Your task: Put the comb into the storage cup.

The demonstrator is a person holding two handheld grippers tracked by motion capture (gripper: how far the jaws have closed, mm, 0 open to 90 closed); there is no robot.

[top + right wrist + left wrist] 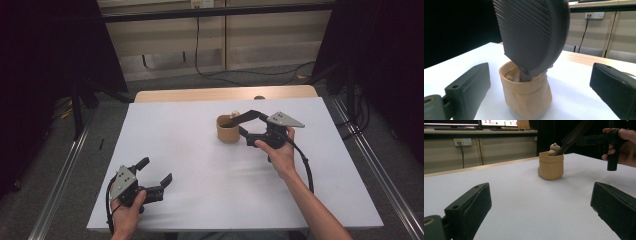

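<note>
A tan soft pouch (227, 131) stands upright on the white table (200, 165), right of centre. A small beige figure (554, 147) pokes out of its top. A flat black ridged piece (534, 32) has its lower end in the pouch (526, 97) and leans up over my right gripper (243, 131). That gripper is level, pointing at the pouch from the right, open, its jaws standing wide on either side of the pouch without touching it. My left gripper (155, 171) rests near the front left corner, open, nothing between its jaws.
A bare wooden strip (225, 93) edges the table's far side. Beyond it are a wall panel with a socket (464, 142) and hanging cables. Metal rails (60, 175) run along the floor on both sides of the table.
</note>
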